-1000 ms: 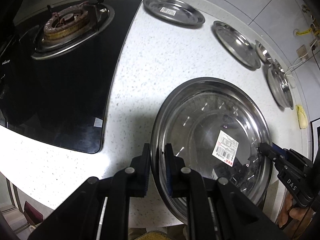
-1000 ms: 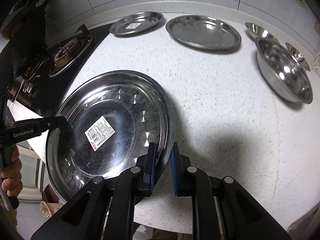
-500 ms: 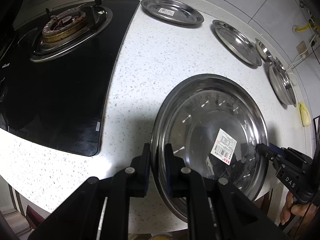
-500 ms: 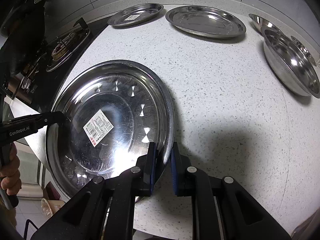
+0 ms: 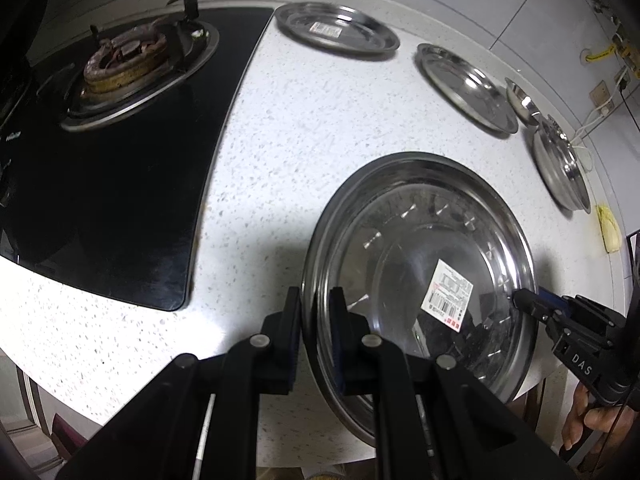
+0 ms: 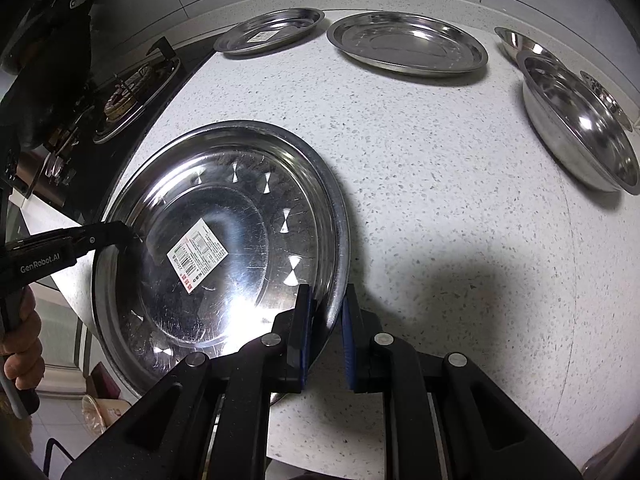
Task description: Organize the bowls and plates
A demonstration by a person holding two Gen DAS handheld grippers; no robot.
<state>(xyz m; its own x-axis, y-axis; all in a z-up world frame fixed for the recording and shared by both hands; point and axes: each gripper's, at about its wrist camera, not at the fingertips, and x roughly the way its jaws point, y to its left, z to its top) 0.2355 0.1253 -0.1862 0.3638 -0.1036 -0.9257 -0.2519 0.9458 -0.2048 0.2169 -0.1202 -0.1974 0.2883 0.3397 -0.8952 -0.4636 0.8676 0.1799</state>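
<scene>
A: What dishes are there?

B: A large steel plate [image 6: 224, 240] with a barcode sticker [image 6: 197, 254] sits at the speckled table's [image 6: 440, 220] near edge. At the back lie two smaller plates, one stickered [image 6: 269, 31], one plain [image 6: 406, 42]. To the right stand steel bowls [image 6: 580, 124].

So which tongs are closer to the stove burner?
Left. The left tongs pinch the big plate on its rim facing the stove burner; the right tongs pinch the opposite rim, farther away.

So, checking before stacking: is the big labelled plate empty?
Empty: the large plate shows only its barcode sticker on bare steel.
</scene>
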